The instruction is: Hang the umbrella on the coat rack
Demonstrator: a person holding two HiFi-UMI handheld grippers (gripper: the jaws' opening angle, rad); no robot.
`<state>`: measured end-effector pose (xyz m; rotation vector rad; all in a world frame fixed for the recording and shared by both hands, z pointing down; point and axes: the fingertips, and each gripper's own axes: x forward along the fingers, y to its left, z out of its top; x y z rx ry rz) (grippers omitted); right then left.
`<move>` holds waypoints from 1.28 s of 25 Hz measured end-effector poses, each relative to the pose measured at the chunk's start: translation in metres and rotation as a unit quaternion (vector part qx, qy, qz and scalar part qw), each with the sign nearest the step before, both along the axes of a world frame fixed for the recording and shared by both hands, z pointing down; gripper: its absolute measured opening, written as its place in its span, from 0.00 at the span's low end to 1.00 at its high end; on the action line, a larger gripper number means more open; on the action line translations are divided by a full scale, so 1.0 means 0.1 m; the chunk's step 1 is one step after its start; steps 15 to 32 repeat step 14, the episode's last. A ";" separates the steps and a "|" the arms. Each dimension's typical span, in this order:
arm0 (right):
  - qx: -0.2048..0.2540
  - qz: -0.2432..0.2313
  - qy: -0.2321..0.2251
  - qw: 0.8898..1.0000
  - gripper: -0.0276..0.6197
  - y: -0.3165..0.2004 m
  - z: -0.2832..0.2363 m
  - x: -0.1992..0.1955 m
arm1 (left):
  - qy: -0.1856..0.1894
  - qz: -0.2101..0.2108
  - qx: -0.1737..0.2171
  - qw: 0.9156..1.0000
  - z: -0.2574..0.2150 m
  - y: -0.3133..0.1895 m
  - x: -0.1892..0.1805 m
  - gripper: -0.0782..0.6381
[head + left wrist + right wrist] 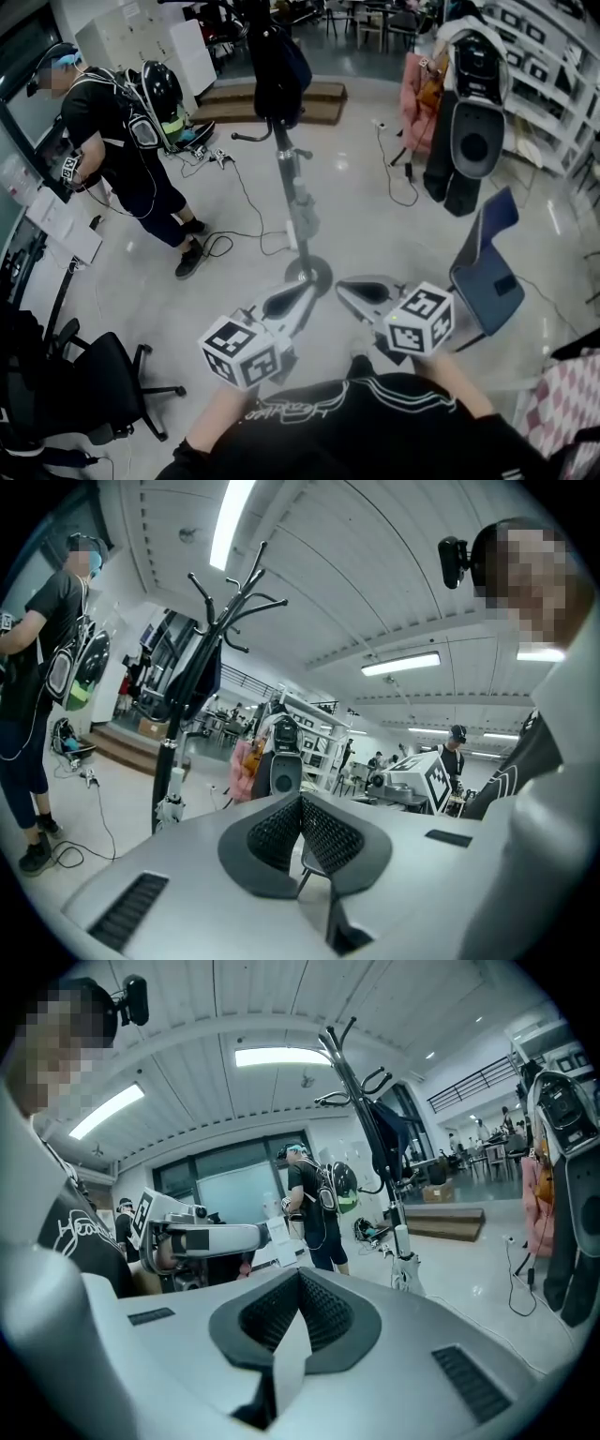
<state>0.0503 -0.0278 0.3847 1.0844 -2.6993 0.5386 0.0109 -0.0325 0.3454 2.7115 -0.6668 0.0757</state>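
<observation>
A black coat rack (286,169) stands on the floor just ahead of me, its round base (307,272) near my fingertips. A dark navy umbrella (277,61) hangs folded from its upper hooks; it also shows in the left gripper view (195,672) and the right gripper view (384,1133). My left gripper (305,292) and right gripper (349,289) are side by side, held low in front of my chest and pointing at the rack. Both are shut with nothing between the pads, as the left gripper (301,799) and right gripper (300,1274) show close up.
A person (122,141) with a backpack stands at the left by a desk. A black office chair (94,384) is at lower left, a blue chair (487,262) at right. A tall black machine (473,122) and shelves are at the far right. Cables (244,234) trail over the floor.
</observation>
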 end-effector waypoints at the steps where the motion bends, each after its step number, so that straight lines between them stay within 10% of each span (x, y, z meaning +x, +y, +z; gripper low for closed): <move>1: 0.000 0.002 0.000 1.000 0.06 0.02 0.00 0.00 | 0.000 -0.001 -0.001 1.000 0.00 0.02 -0.01 0.11; 32: -0.004 0.009 -0.008 1.000 0.06 0.09 0.01 -0.10 | -0.001 -0.010 -0.011 1.000 0.04 0.09 -0.19 0.11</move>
